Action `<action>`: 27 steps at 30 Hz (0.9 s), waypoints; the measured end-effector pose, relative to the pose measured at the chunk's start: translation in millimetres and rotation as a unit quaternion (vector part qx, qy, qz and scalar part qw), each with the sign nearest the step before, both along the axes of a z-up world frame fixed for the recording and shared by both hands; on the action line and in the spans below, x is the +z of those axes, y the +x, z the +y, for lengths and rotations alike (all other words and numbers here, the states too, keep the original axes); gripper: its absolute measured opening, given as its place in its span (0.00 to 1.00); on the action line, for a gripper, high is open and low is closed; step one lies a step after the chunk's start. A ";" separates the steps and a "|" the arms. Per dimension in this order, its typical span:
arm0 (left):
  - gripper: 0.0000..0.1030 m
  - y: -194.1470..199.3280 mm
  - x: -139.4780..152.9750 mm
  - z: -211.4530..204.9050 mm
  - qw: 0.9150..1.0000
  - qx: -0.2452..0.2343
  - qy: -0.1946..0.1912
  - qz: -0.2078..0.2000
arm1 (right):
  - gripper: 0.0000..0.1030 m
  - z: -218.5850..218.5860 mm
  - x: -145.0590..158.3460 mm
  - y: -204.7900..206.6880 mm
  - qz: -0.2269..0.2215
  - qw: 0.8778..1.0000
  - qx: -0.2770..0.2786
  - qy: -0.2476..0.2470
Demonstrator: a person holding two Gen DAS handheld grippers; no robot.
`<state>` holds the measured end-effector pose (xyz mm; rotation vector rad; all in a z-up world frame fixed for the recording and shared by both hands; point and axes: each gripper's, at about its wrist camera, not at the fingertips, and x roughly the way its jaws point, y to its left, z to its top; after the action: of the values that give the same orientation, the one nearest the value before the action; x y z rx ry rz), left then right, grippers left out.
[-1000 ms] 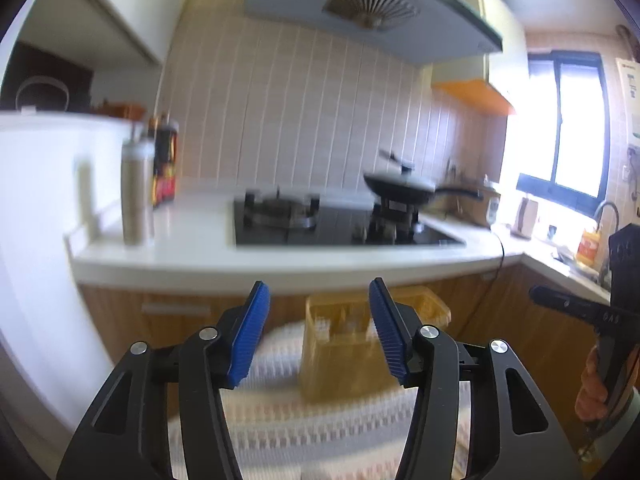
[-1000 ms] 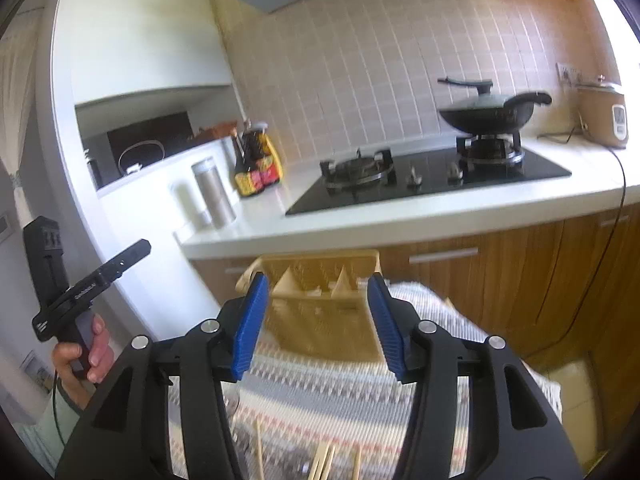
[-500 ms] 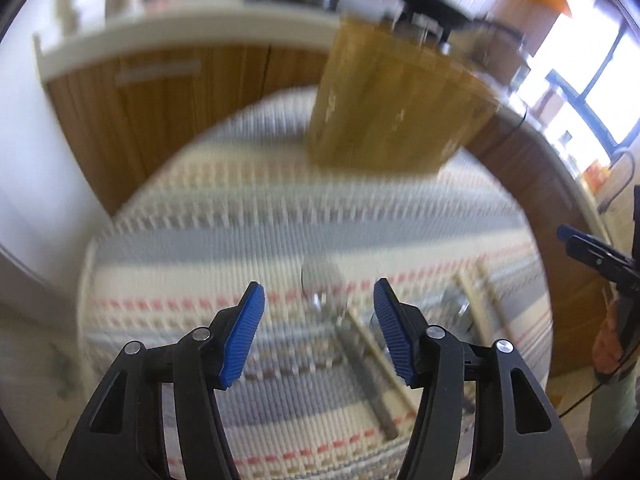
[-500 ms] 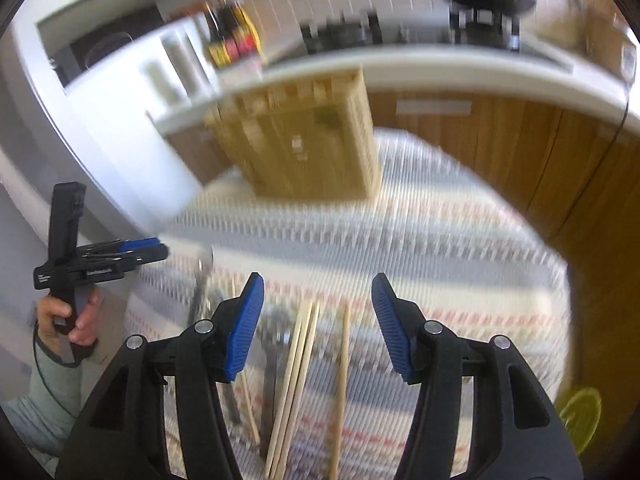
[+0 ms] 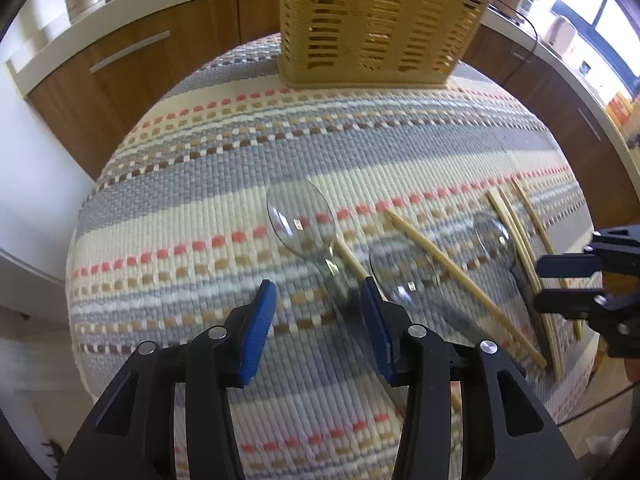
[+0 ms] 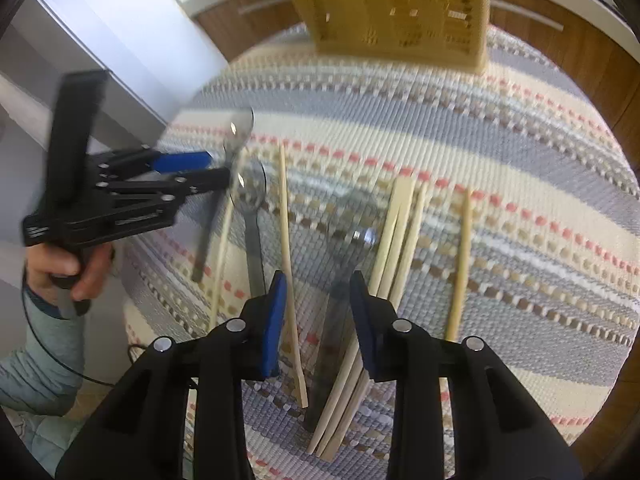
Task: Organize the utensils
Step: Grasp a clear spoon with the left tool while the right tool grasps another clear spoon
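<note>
Both grippers hang over a striped woven mat, angled steeply down at the utensils scattered across it. Left gripper has its blue pads parted, the jaws having just been closing in around the handle of a clear-bowled spoon that runs between them, with daylight still showing on either side, so nothing is pinched yet. Right gripper stands narrower, its jaws also having just been closing, straddling the dark handle of a second spoon without visibly pressing on it. Just beside that handle lie a bundle of bamboo chopsticks on one side and a single chopstick on the other, the latter passing close under the left-hand pad. A third spoon rests between the two working areas, and another lone chopstick lies further right. At the far edge of the mat stands the slatted yellow utensil holder, well apart from everything to be sorted and apparently empty in front, with wooden cabinets behind it. The person's left hand grips its tool's handle at the mat's edge. Crowding is the likely trouble: the right pads could catch a chopstick along with the spoon handle, or nudge the bundle askew. Smooth, thin handles lying flat on soft weave may also slip or pivot out as the pads meet.
</note>
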<state>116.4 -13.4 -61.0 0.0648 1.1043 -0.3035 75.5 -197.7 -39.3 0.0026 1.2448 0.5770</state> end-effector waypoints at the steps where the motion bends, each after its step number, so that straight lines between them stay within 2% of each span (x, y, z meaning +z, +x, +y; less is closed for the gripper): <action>1: 0.40 -1.6 -0.2 0.3 1.000 0.000 0.002 -0.001 | 0.24 3.0 -4.9 0.4 0.011 1.000 0.002 -0.005; 5: 0.38 -6.9 -2.0 3.3 1.000 -0.005 0.005 -0.005 | 0.23 9.2 -10.7 -0.8 0.010 0.999 -0.009 -0.046; 9: 0.38 -4.1 1.1 2.8 1.000 -0.005 0.003 -0.001 | 0.23 14.9 -12.0 0.1 0.017 0.998 -0.012 -0.060; 17: 0.39 19.8 4.5 -7.8 1.000 0.003 0.000 0.015 | 0.23 58.5 -19.6 12.5 0.032 0.991 -0.008 -0.133; 19: 0.33 20.1 4.4 -10.2 1.000 -0.007 0.019 0.016 | 0.19 69.9 -19.9 17.8 0.036 0.989 -0.004 -0.146; 20: 0.30 20.3 4.0 -12.3 0.999 -0.010 0.029 0.015 | 0.13 74.4 -20.7 19.4 0.035 0.987 -0.003 -0.157; 21: 0.23 19.4 3.9 -13.0 0.999 -0.012 0.046 0.012 | 0.11 78.9 -22.1 21.5 0.037 0.986 -0.001 -0.162; 22: 0.18 18.7 3.7 -13.9 0.998 -0.013 0.057 0.010 | 0.11 82.5 -24.0 22.4 0.040 0.986 0.002 -0.164; 27: 0.09 14.4 4.2 -17.4 0.997 -0.017 0.078 0.002 | 0.10 90.9 -23.8 27.6 0.044 0.987 0.007 -0.153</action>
<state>130.9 -30.8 -56.8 0.2225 1.1313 -0.2477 103.1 -106.7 -63.1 -0.2407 1.4102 0.3954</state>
